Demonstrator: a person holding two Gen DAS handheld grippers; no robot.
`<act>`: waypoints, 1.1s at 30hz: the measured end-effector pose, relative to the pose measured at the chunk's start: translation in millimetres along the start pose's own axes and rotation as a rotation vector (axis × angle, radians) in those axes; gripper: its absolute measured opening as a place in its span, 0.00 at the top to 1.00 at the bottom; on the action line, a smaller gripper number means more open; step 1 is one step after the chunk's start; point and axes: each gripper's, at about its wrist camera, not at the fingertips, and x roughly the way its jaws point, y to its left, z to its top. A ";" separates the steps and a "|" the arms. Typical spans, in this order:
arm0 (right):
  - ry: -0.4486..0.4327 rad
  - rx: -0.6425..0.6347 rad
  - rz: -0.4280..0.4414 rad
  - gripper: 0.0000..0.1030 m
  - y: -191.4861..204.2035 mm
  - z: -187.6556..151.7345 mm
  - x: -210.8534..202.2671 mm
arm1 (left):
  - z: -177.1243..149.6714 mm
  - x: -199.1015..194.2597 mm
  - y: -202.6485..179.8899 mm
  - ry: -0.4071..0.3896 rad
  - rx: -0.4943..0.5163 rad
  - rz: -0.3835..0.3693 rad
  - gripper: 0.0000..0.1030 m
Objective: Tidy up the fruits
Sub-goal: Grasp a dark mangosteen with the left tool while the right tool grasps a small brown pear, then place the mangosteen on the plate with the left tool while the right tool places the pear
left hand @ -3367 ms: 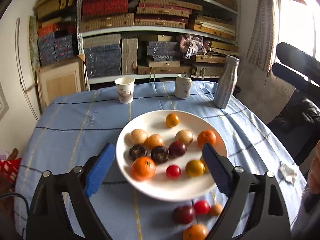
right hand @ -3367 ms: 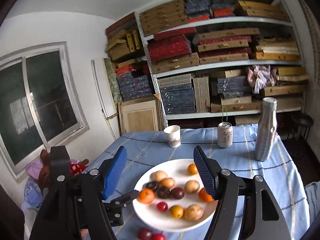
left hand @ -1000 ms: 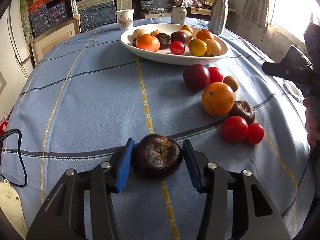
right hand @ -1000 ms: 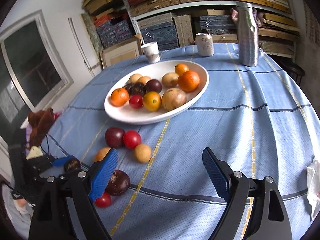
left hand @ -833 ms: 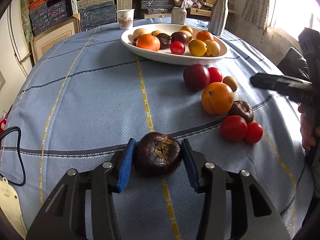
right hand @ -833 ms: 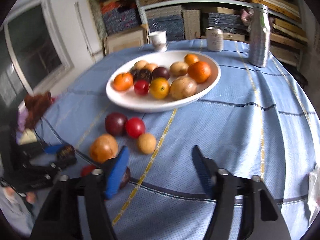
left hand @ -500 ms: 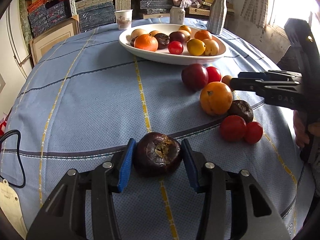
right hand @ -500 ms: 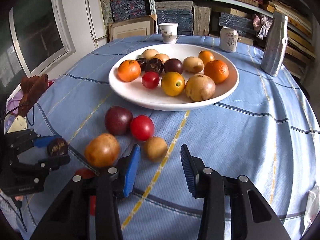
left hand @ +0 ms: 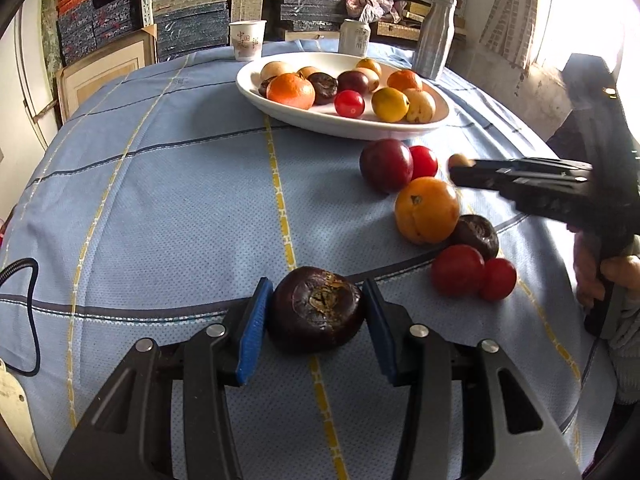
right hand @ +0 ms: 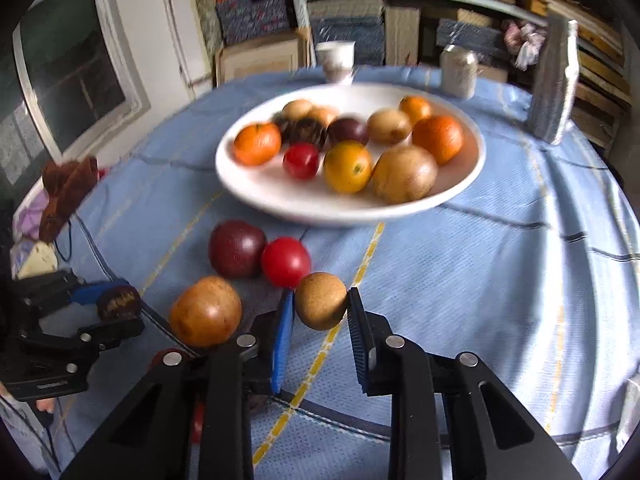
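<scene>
My left gripper (left hand: 316,312) is shut on a dark purple mangosteen (left hand: 316,309) that rests on the blue tablecloth near the front edge. My right gripper (right hand: 320,312) is shut on a small brown round fruit (right hand: 321,300); it also shows in the left wrist view as the right gripper (left hand: 460,168) at the right. Loose beside it lie a dark red plum (right hand: 236,248), a red tomato (right hand: 286,262) and an orange fruit (right hand: 206,311). A white plate (right hand: 280,196) behind them holds several fruits.
A second mangosteen (left hand: 476,236) and two red tomatoes (left hand: 458,276) lie at the right. At the far table edge stand a paper cup (left hand: 247,40), a can (left hand: 354,38) and a steel bottle (left hand: 434,40). Shelves of boxes rise behind. A black cable (left hand: 24,300) lies at left.
My right gripper moved in toward the loose fruits, and its jaws went from wide apart to shut on the small brown fruit. The left gripper stayed in place, closing on the mangosteen.
</scene>
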 end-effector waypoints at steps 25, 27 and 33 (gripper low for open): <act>-0.213 0.125 0.064 0.74 -44.7 119.9 -47.4 | 196.3 13.5 -20.3 -0.201 -0.065 -0.011 0.56; -0.168 0.117 0.068 0.74 -43.1 121.6 -25.3 | 198.6 31.7 -16.8 -0.177 -0.068 -0.006 0.56; -0.066 0.125 0.077 0.74 -49.5 123.7 26.6 | 205.8 77.1 -1.0 -0.107 -0.081 -0.009 0.56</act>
